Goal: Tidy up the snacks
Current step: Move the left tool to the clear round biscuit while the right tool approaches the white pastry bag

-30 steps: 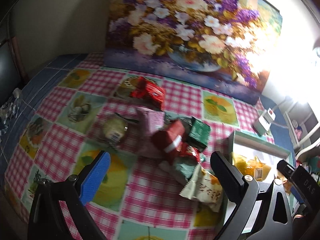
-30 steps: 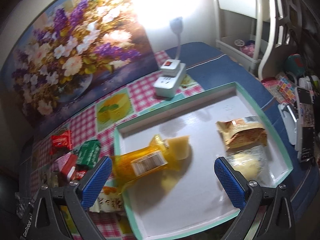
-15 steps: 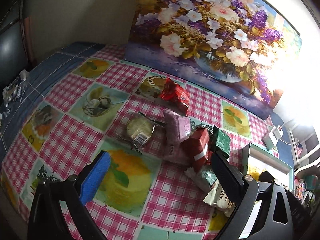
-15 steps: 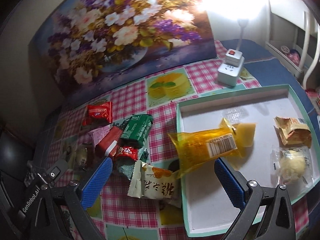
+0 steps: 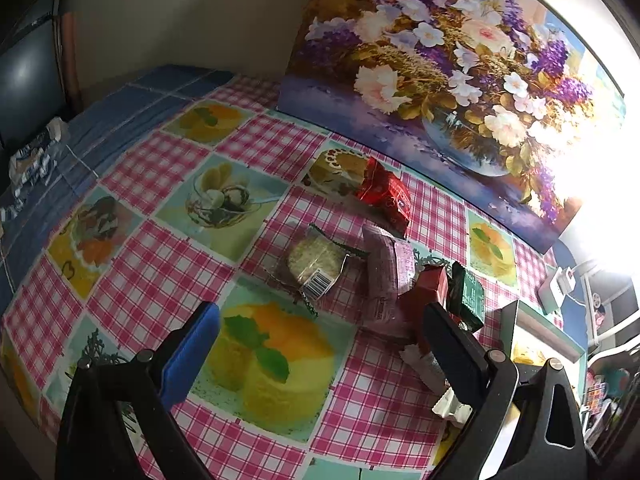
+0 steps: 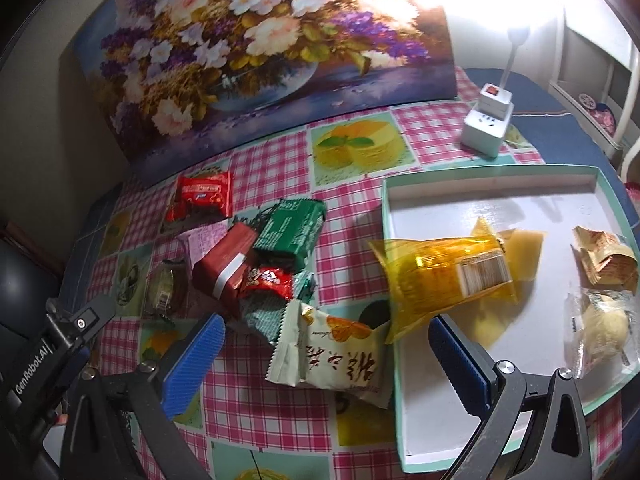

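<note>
Three snacks in tray (image 6: pixel 496 192), orange pack (image 6: pixel 440 276) overhanging its left rim; pile of snacks (image 6: pixel 264 256) left on bench. Both grippers' jaws wide, empty.

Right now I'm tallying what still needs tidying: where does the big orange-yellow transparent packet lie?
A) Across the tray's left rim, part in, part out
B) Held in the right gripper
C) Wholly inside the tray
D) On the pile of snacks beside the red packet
A: in the right wrist view the orange-yellow packet straddles the left rim of the tray, one end over the tablecloth; the right gripper is open and empty.
</note>
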### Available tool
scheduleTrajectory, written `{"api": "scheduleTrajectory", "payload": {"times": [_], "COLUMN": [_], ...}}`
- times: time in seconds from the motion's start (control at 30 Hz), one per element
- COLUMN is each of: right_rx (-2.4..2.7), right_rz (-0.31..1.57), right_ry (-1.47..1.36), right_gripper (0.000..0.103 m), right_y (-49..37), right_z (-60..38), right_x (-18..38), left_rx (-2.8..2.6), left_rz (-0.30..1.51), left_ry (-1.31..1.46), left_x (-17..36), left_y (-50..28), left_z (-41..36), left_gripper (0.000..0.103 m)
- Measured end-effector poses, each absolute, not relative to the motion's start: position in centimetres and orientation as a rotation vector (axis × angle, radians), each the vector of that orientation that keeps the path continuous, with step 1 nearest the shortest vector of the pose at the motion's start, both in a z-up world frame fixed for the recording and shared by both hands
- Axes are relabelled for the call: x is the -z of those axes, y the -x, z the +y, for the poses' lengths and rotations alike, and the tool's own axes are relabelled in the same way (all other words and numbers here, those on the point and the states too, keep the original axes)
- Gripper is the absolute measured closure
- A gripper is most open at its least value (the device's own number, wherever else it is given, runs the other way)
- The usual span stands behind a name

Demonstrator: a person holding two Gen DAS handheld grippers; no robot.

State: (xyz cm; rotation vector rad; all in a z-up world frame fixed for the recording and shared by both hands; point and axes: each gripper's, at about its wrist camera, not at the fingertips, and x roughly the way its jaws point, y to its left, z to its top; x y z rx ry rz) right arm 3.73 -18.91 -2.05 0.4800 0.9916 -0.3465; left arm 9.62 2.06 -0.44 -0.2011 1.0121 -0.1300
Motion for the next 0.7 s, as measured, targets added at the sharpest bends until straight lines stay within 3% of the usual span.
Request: {"api": "scheduleTrajectory", "payload": {"times": [0.7], "right_rx": [0.374], "right_rz": [1.065], "right_ry": [-0.515], "right_gripper": [0.001], "right_y": [-4.8], "right_z": [-20.3], "right_x": [4.1], "left_rx": [0.163], "left_rz": [1.201], "left_ry": [0.29], "left_x": [3.9], "left_y": [-11.5], "left_z": [1.9], "left_gripper": [0.003]}}
